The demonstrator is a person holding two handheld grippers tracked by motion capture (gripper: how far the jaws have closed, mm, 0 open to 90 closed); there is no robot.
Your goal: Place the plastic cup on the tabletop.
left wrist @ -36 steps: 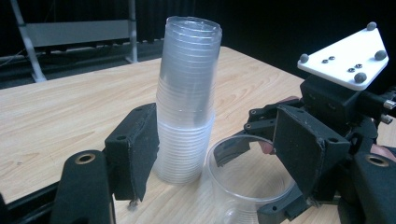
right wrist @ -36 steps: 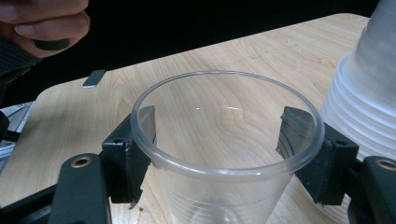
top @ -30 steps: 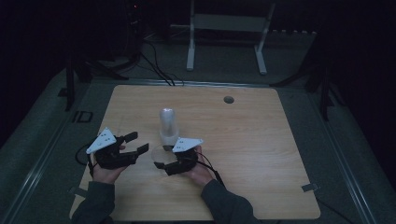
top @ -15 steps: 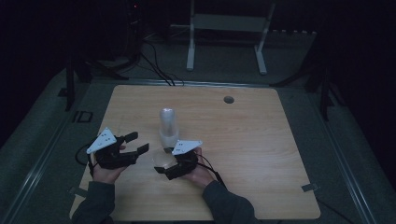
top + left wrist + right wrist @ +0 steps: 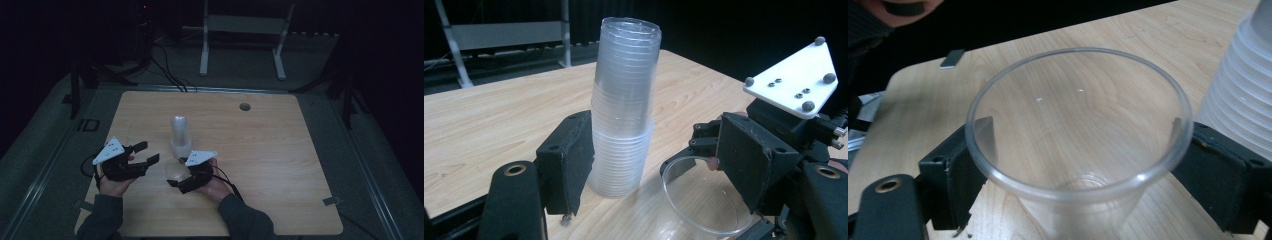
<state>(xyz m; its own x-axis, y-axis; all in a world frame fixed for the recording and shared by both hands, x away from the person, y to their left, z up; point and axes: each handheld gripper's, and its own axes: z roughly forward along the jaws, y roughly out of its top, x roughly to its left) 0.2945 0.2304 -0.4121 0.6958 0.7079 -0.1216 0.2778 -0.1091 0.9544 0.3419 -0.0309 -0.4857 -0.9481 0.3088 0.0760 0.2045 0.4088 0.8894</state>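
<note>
A tall stack of clear plastic cups (image 5: 180, 132) (image 5: 624, 110) stands upright near the middle of the wooden table (image 5: 280, 150). A single clear cup (image 5: 175, 169) (image 5: 1078, 125) sits just in front of it, between the jaws of my right gripper (image 5: 176, 173) (image 5: 1080, 155). Those jaws have just been opening. The pads flank the cup below its rim, and the cup keeps its round shape. My left gripper (image 5: 146, 152) (image 5: 659, 165) is open to the left of the stack, with nothing between its jaws. The stack's edge (image 5: 1248, 100) is at the far right of the right gripper view.
A round cable hole (image 5: 245, 106) lies in the table's far side. A white stand (image 5: 240, 40) and cables are on the floor beyond the table. Small tape tabs (image 5: 332, 201) mark the near corners.
Both hands keep their places. The single cup stays between the right jaws.
</note>
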